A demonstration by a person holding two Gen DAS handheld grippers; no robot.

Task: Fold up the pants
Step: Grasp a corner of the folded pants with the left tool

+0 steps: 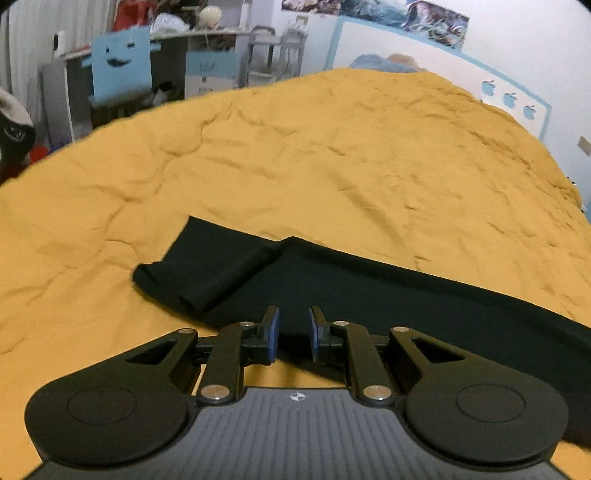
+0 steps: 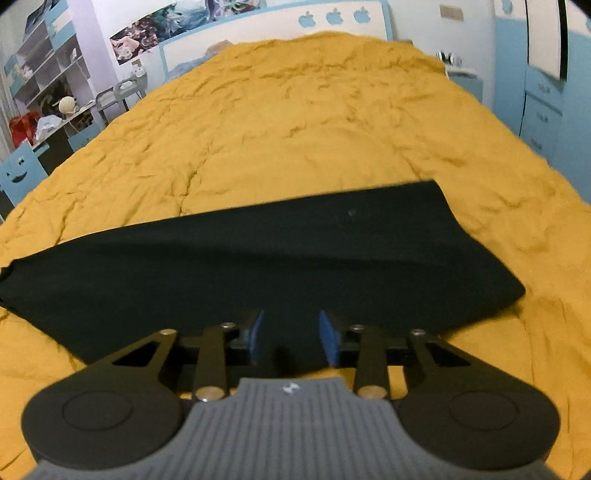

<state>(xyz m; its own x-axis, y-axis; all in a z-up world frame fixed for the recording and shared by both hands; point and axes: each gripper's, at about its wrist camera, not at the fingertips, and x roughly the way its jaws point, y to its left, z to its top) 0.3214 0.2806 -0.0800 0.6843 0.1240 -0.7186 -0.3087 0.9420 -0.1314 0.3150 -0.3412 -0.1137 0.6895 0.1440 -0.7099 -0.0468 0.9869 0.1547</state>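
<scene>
Black pants lie flat across a yellow bedspread, legs stacked lengthwise. In the left wrist view one leg end is turned back over itself at the left. My left gripper is open and empty, hovering over the near edge of the pants by that end. In the right wrist view the pants stretch from the left to a squared end at the right. My right gripper is open and empty above their near edge.
The yellow bedspread covers the whole bed, wrinkled. A blue headboard and a blue pillow stand at the far end. Shelves and a blue chair are off the left side, blue drawers off the right.
</scene>
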